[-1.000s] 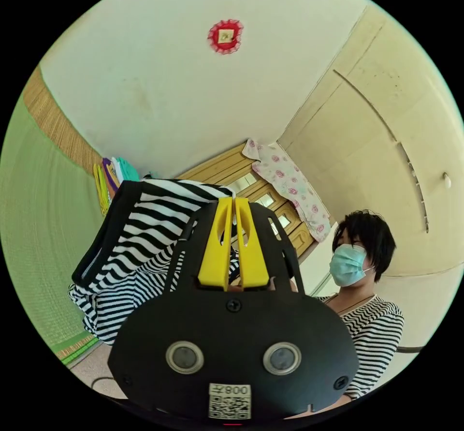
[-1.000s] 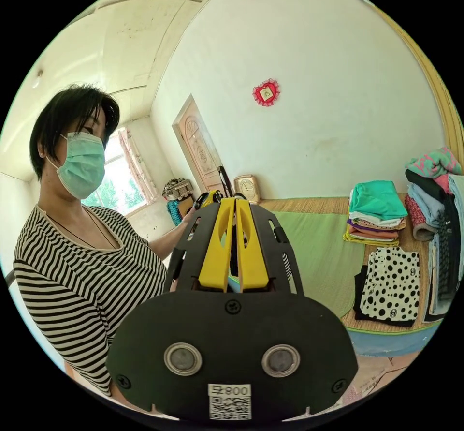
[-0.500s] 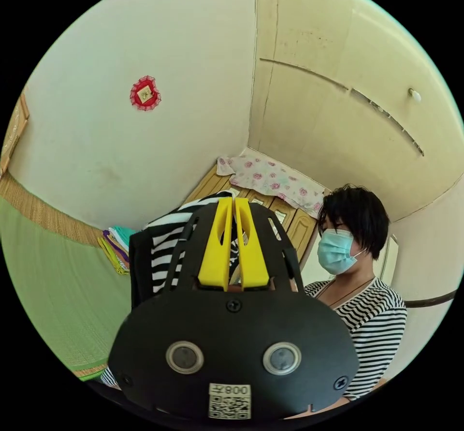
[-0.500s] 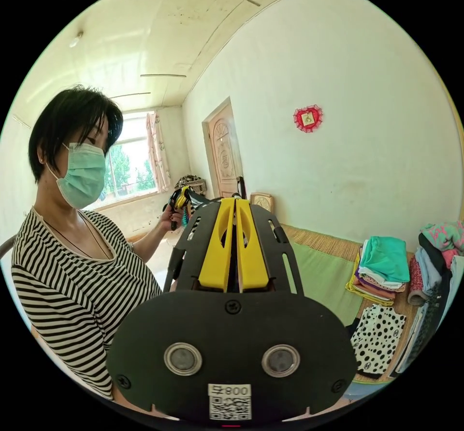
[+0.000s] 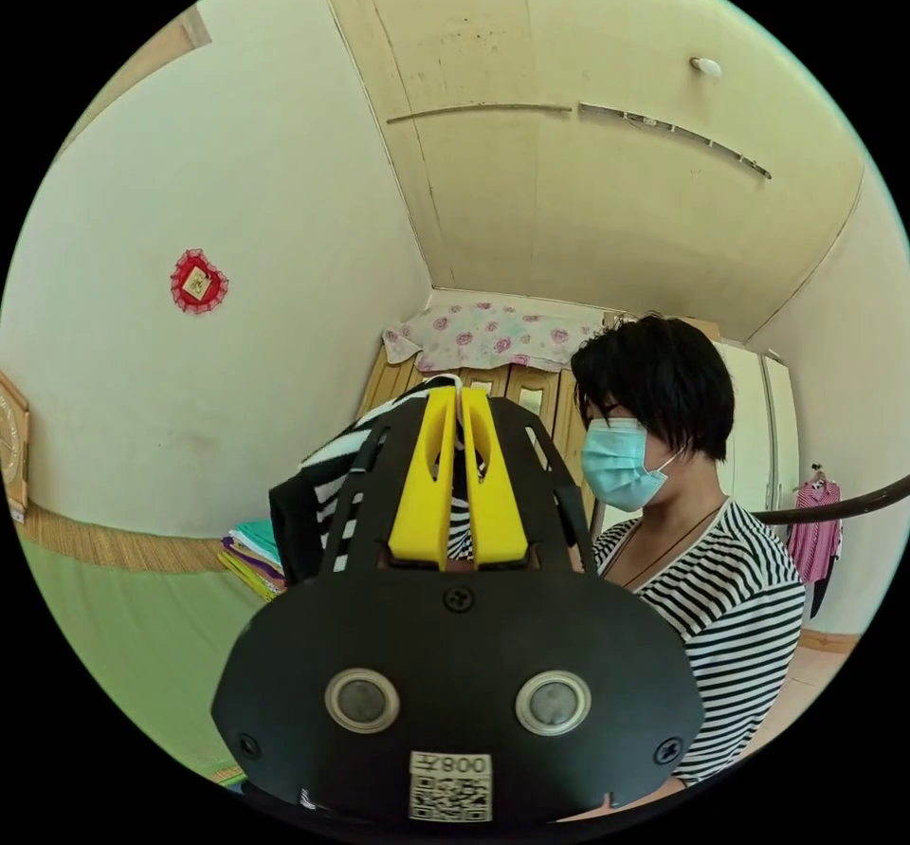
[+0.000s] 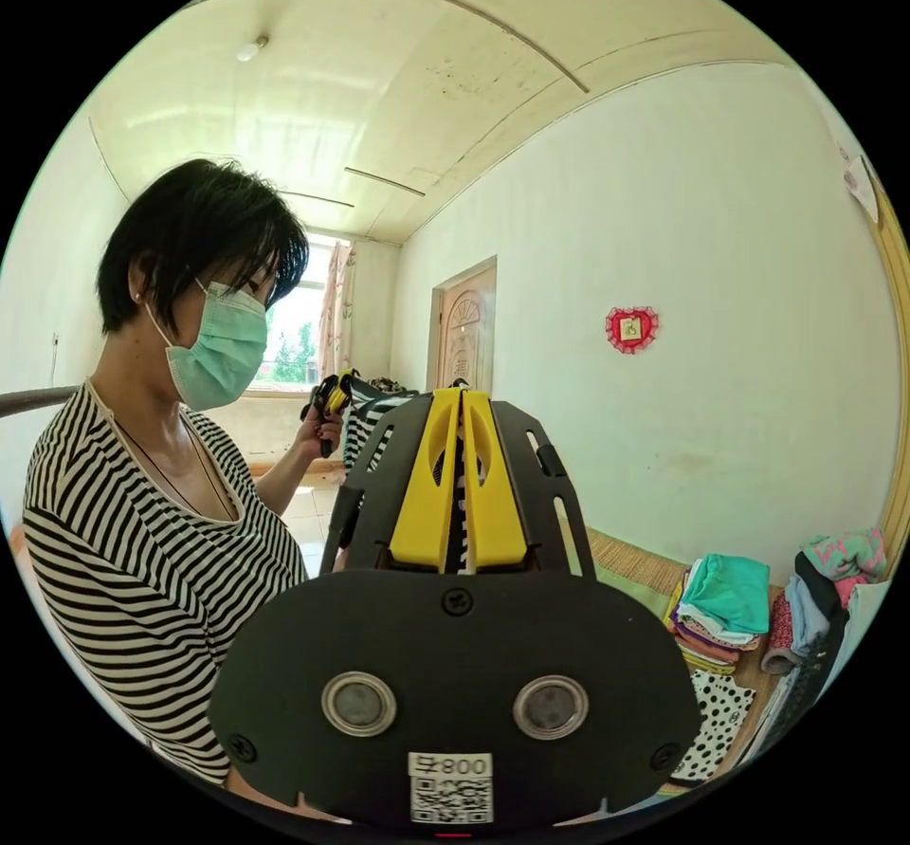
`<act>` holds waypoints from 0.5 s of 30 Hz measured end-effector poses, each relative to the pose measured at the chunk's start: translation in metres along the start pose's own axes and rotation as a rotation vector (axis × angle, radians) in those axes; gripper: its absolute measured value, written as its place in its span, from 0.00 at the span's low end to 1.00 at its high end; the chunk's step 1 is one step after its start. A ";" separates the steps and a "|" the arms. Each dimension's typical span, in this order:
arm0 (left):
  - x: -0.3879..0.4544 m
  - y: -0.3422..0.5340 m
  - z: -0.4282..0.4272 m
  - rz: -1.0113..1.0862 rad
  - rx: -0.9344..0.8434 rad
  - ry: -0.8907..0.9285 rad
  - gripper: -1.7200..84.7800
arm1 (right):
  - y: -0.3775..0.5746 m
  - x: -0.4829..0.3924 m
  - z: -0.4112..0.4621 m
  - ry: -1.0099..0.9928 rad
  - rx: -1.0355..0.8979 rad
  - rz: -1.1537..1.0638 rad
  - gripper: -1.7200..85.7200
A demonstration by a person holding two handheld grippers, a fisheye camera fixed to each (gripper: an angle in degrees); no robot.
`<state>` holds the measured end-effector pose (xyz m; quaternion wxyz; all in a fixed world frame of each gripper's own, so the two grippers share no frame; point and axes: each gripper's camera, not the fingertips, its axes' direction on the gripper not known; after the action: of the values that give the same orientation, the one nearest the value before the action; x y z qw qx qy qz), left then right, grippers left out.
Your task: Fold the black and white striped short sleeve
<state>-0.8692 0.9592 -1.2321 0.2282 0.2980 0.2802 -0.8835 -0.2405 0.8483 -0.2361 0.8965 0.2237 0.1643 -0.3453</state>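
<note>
In the left gripper view, the left gripper (image 5: 460,399) pointed up into the room with its two yellow jaws drawn together on a fold of the black and white striped short-sleeve shirt (image 5: 327,475), which hung off the tips and down behind the black housing, lifted clear of the bed. In the right gripper view, the right gripper (image 6: 461,401) held its yellow jaws nearly together too, with striped cloth showing in the narrow slit between them; whether both jaws pressed on it could not be told. Beyond it the other gripper (image 6: 334,396) sat in the person's hand (image 6: 318,430), with the shirt hanging from it.

A person in a striped top (image 6: 142,560) and a face mask stood close behind the grippers. Below lay a green woven mat (image 5: 142,636) on a straw-coloured bed surface (image 6: 630,556). Along the mat's far edge stood a stack of folded clothes in teal, white and purple (image 6: 725,613), with a white black-dotted garment (image 6: 716,717) just beside it.

Farther off, a red heart-shaped ornament (image 6: 631,328) hung on the pale wall, a wooden door (image 6: 464,328) stood beside a bright window (image 6: 289,347), and a floral cloth (image 5: 488,335) draped the top of a wooden cabinet. A printed code sticker (image 5: 451,786) on each housing was too small to read.
</note>
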 end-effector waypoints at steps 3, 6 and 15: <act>0.021 -0.005 -0.011 0.055 -0.013 -0.013 0.03 | -0.003 -0.013 -0.003 0.012 0.024 -0.034 0.02; 0.033 -0.008 -0.022 0.097 -0.008 -0.024 0.03 | -0.004 -0.019 0.001 0.020 0.040 -0.051 0.02; 0.017 -0.005 -0.043 0.113 0.008 -0.059 0.03 | 0.000 -0.001 0.051 0.025 0.029 -0.040 0.02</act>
<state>-0.8675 0.9859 -1.2699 0.2848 0.2881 0.2524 -0.8787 -0.2344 0.8224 -0.1927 0.8841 0.2377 0.1746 -0.3626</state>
